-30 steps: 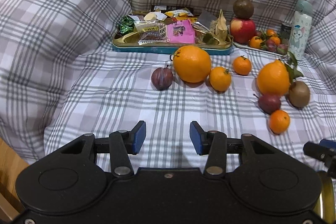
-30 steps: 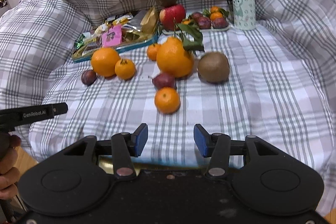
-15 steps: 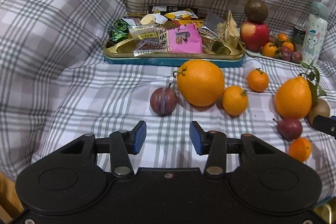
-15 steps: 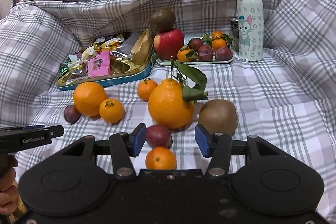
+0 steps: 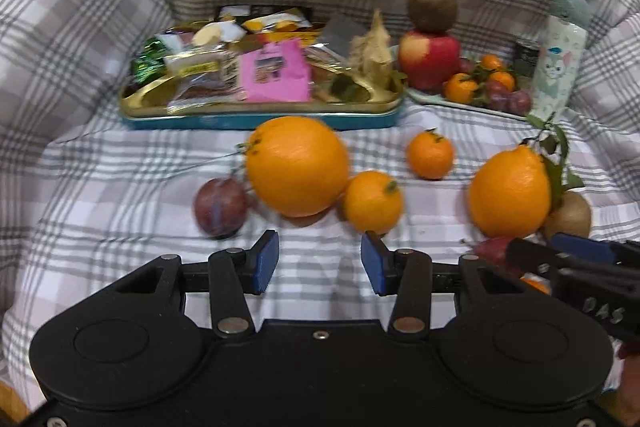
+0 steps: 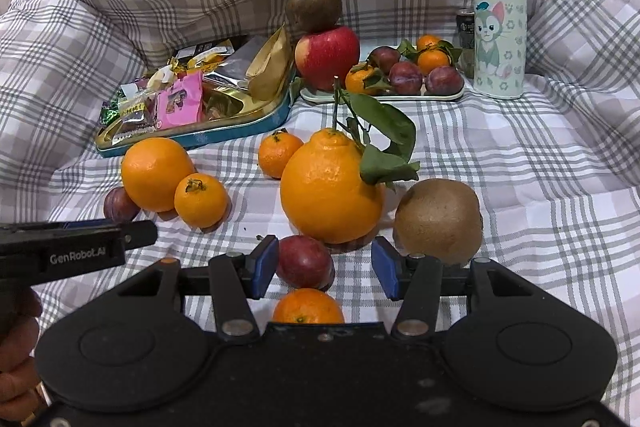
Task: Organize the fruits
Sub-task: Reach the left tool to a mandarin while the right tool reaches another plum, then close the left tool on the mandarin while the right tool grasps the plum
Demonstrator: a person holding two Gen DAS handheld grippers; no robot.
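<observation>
Checked cloth (image 6: pixel 500 163): tin (image 6: pixel 248 125) holds snacks (image 6: pixel 180 103), plate (image 6: pixel 384 95) fruit.

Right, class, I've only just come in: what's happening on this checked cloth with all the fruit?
A person holds a pair of tongs in each hand, sorting loose fruit. The right tongs are open, with a red plum and a small mandarin between their fingers, not gripped. The left tongs are open and empty, pointing at the big orange. Some fruit already sits on the white plate, beside the snack tin.
</observation>
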